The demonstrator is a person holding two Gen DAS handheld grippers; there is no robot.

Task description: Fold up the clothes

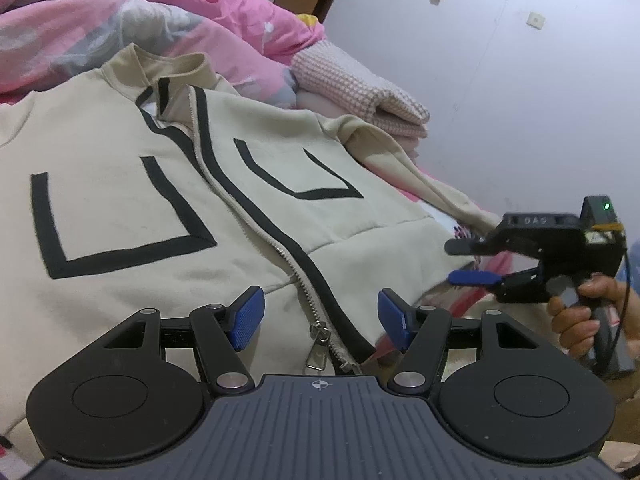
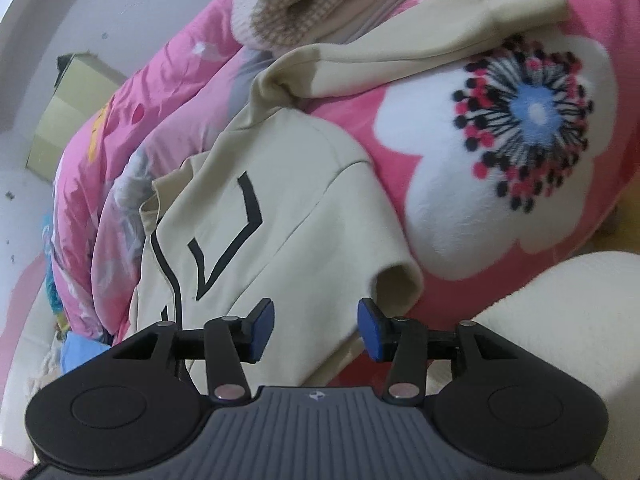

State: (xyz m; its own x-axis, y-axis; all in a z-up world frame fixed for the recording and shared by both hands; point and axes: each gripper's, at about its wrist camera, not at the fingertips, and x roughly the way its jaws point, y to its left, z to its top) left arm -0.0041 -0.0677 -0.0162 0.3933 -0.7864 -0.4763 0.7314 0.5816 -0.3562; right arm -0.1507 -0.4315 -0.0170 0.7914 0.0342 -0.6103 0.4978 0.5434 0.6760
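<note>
Item: cream zip jacket [image 1: 120, 200] with black trim, spread front-up across frame centre on the pink flowered bedspread [image 2: 500, 160], one sleeve [image 2: 400, 52] trailing to upper right. Likely soft, limp, medium-weight; best held at hem corner, cuff or shoulder seam. Left gripper [image 1: 320, 316] and right gripper [image 2: 316, 328]: jaws apart, holding nothing. Containers: none seen.

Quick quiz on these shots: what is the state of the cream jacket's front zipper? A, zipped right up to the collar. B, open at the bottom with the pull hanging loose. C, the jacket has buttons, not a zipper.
B: in the left wrist view the zipper pull dangles near the hem of the cream jacket, where the two zipper sides part.
</note>
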